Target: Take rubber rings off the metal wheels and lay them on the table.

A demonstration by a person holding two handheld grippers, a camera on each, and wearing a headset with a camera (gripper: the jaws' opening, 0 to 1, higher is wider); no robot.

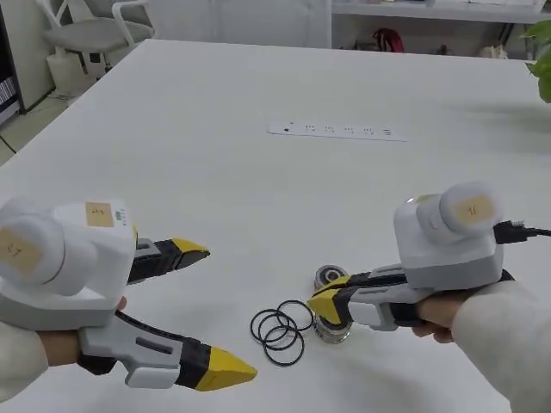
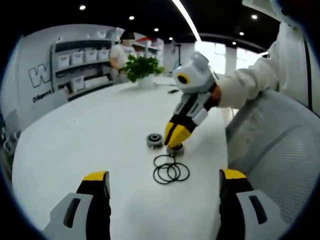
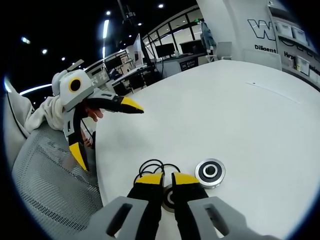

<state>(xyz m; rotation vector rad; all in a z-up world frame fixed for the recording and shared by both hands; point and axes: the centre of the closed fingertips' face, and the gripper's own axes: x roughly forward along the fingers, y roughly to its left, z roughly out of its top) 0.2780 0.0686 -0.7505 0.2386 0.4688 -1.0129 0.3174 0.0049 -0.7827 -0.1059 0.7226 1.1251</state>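
Several loose black rubber rings (image 1: 279, 330) (image 2: 170, 170) (image 3: 151, 165) lie overlapping on the white table (image 1: 258, 189). Just right of them stands a metal wheel (image 1: 332, 330) (image 2: 175, 149) (image 3: 167, 198), with a second wheel (image 1: 329, 275) (image 2: 154, 140) (image 3: 210, 172) behind it. My right gripper (image 1: 319, 302) (image 2: 174, 137) (image 3: 167, 179) is shut, its yellow tips resting on the nearer wheel's top; whether they pinch a ring I cannot tell. My left gripper (image 1: 224, 311) (image 2: 163, 176) hovers left of the rings, wide open and empty.
A white power strip (image 1: 336, 131) lies farther back on the table. An office chair (image 1: 95, 30) stands beyond the far left corner and a green plant (image 1: 542, 52) (image 2: 142, 67) at the right edge. The table's near edge is close to my hands.
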